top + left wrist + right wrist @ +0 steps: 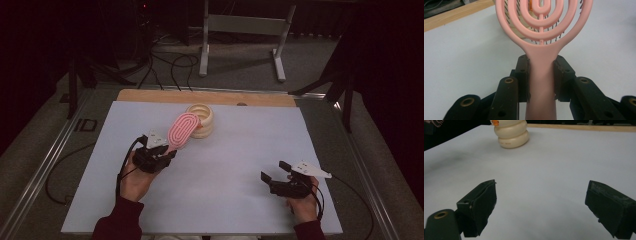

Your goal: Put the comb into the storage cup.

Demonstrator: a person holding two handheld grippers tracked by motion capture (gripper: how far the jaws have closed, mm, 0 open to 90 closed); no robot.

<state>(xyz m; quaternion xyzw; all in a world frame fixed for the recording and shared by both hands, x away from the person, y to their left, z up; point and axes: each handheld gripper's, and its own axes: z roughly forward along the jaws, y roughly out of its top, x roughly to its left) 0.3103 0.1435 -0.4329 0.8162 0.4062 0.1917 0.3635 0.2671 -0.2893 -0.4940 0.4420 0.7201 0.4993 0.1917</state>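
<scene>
A pink hairbrush [182, 129] with an oval head of concentric rings is held above the table, its head reaching over a cream ribbed holder [202, 120]. My left gripper [169, 150] is shut on the brush's handle [541, 75], with both pads pressed against its sides. In the left gripper view dark bristles show through the rings. The cream holder [511, 133] stands upright near the back of the white mat, something orange at its top. My right gripper [274, 170] hovers low at the front right, open with nothing between its jaws [541, 210].
The white mat [240, 150] covers a wooden table whose bare strip [150, 95] runs along the back. A metal rail [40, 175] borders the left side. Cables and a grey stand [245, 30] lie on the floor beyond.
</scene>
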